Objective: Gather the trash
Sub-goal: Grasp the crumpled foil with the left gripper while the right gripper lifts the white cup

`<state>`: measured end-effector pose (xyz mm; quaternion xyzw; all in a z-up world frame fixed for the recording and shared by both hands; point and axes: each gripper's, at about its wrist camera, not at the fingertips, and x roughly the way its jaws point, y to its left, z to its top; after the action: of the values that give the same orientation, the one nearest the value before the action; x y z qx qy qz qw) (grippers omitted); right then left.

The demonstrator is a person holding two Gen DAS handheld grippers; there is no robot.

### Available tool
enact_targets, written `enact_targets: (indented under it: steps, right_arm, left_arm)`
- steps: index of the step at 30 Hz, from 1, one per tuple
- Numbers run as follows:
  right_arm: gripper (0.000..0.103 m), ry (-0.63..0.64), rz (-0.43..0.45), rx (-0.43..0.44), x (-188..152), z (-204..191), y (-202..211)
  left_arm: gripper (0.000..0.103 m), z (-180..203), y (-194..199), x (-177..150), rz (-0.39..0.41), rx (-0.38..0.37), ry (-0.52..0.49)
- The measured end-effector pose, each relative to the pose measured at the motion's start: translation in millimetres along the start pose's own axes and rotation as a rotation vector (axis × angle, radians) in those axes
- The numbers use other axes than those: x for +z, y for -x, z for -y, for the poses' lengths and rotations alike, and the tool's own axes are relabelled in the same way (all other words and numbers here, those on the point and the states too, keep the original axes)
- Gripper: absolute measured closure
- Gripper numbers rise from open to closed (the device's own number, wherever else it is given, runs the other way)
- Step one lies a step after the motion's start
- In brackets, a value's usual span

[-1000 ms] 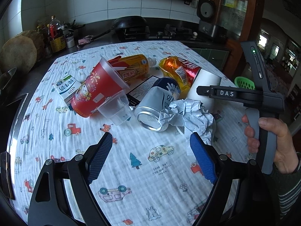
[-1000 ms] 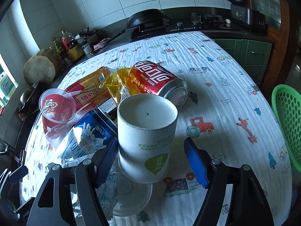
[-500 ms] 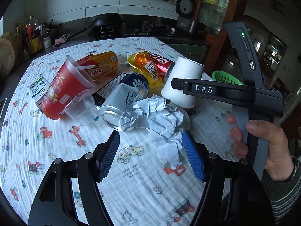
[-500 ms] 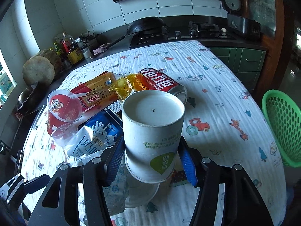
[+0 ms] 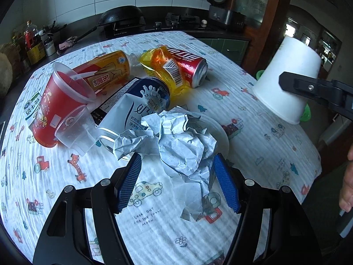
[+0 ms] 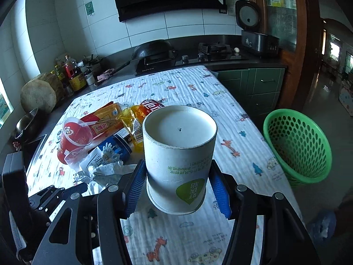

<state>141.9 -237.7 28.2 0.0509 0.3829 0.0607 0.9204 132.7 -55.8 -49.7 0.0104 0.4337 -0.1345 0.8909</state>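
Only rightward: green basket.

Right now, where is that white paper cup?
The white paper cup is upside down, clamped in the right hand-held gripper and lifted off the table, with the green basket to its right.

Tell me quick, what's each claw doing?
Left claw: open around the crumpled paper.
Right claw: shut on the white paper cup, lifted.
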Motion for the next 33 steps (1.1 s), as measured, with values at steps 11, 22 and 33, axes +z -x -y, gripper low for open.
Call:
enact_targets:
  steps: [11, 22, 33]
  right_arm:
    - [0.047, -0.04, 0.05, -0.046, -10, 30, 39]
    - [0.047, -0.058, 0.075, -0.068, -6, 41, 50]
    - [0.047, -0.028, 0.081, -0.075, 12, 42, 43]
  left_arm:
    - [0.062, 7, 0, -2, -0.004, -0.014, -0.017]
    - [0.069, 4, 9, 0, 0.023, -0.022, -0.014]
    - [0.072, -2, 39, 5, 0.081, -0.067, -0.003]
